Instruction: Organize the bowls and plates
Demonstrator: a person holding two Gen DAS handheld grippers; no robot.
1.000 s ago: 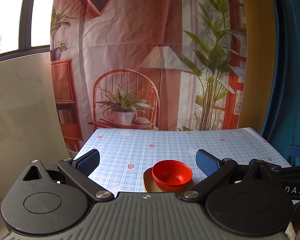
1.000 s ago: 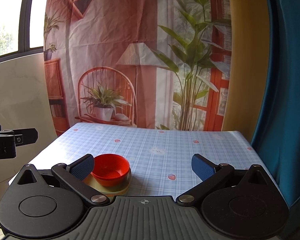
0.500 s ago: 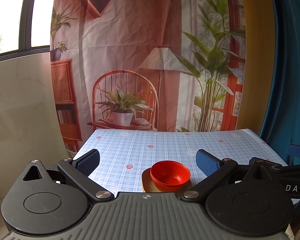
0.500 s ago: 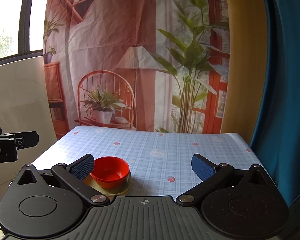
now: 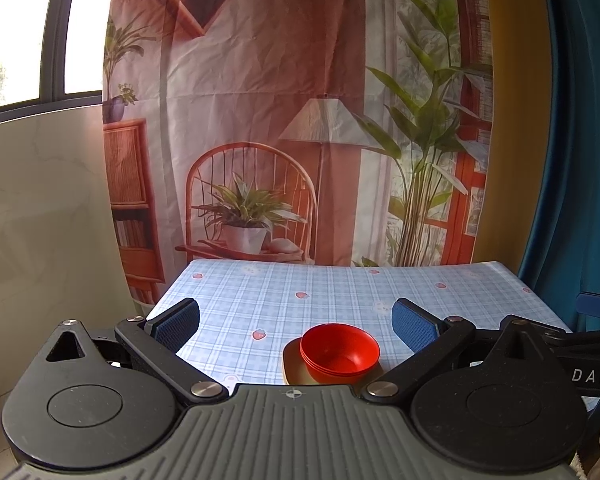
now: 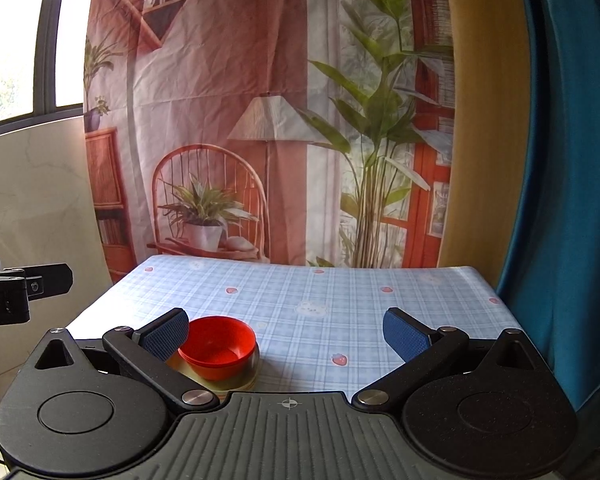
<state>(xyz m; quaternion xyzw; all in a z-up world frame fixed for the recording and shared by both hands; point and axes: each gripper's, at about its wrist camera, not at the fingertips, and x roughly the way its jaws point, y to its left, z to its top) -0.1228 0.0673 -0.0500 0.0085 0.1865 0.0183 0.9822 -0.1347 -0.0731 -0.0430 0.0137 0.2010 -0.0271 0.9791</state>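
A table (image 5: 340,296) in blue checked cloth holds one stack near its front edge: red bowls (image 5: 339,352) nested on tan plates (image 5: 291,366). The stack looks finished, so the likeliest mishap is a gripper clipping it and nudging it over the near edge. The left gripper (image 5: 296,322) hovers spread and empty, bowls at 5 o'clock. The right gripper (image 6: 286,330), also spread and empty, has them at 8 o'clock.

Left gripper (image 5: 296,326) and right gripper (image 6: 286,330) level, side by side, jaws spread wide, empty.
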